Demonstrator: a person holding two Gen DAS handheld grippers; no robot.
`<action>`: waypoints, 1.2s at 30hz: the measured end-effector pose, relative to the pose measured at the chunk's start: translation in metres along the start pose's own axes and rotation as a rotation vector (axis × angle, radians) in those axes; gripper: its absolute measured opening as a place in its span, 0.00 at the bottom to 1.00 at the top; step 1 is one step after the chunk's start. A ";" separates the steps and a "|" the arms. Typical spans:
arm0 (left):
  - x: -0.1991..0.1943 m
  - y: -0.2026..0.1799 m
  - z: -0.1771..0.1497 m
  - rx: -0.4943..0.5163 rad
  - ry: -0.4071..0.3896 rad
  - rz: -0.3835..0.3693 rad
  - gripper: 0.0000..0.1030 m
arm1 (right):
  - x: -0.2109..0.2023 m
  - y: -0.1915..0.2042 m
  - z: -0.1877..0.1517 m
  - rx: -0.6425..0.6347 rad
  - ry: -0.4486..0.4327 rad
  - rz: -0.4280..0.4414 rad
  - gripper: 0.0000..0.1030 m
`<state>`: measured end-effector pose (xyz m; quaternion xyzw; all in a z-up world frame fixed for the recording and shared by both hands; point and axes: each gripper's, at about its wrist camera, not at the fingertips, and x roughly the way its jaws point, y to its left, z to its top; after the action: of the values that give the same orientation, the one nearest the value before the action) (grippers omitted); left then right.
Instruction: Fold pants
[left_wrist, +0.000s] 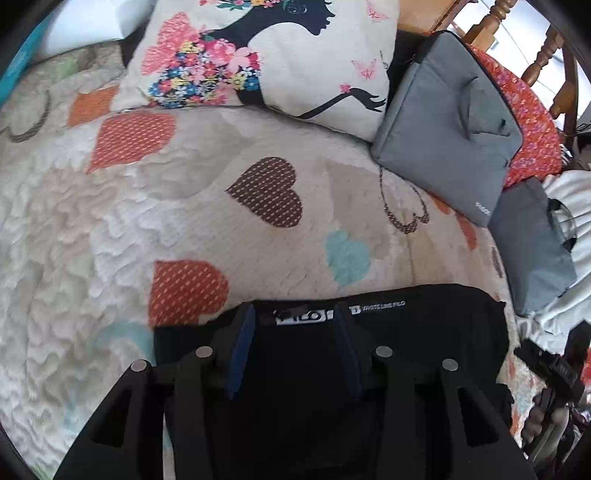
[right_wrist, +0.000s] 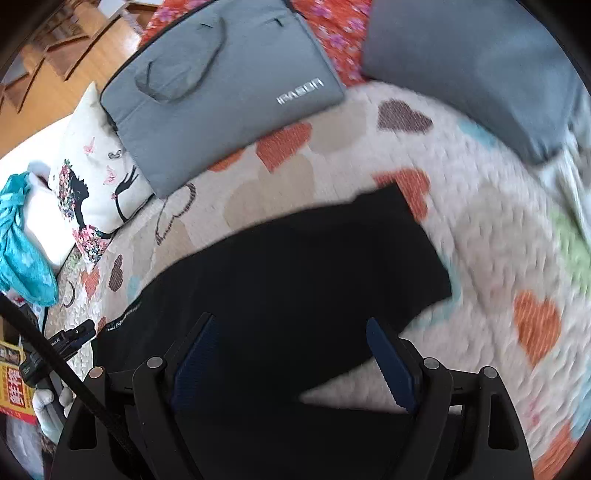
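Black pants (right_wrist: 314, 258) lie folded flat on a quilted bedspread with hearts (right_wrist: 480, 229). In the left wrist view the waistband with its white printed label (left_wrist: 382, 306) faces away from me. My left gripper (left_wrist: 294, 317) hovers over that waistband edge, jaws partly apart, with flat black fabric showing between the blue pads (left_wrist: 240, 347); the pads press on nothing. My right gripper (right_wrist: 290, 321) stands wide open above the other end of the pants, near the leg hems, with cloth below it and nothing gripped.
A white pillow with a floral silhouette print (left_wrist: 280, 62) and a grey laptop bag (left_wrist: 443, 122) lie beyond the pants. A second grey bag (left_wrist: 528, 240) and a red floral cloth (left_wrist: 532, 122) are to the right. A teal cloth (right_wrist: 22, 243) lies far left.
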<state>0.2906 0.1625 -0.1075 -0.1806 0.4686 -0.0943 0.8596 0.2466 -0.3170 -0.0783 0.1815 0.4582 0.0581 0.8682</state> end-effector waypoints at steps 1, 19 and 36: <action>0.002 0.001 0.002 -0.001 0.002 -0.003 0.45 | 0.002 0.003 0.010 -0.034 0.007 -0.009 0.84; 0.049 0.007 0.023 0.142 0.120 -0.063 0.69 | 0.125 0.019 0.087 -0.434 0.305 0.056 0.86; 0.044 -0.056 0.000 0.443 0.119 0.141 0.13 | 0.093 0.063 0.039 -0.595 0.281 0.031 0.06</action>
<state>0.3146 0.0961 -0.1191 0.0515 0.4978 -0.1448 0.8536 0.3362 -0.2437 -0.1066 -0.0830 0.5337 0.2269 0.8104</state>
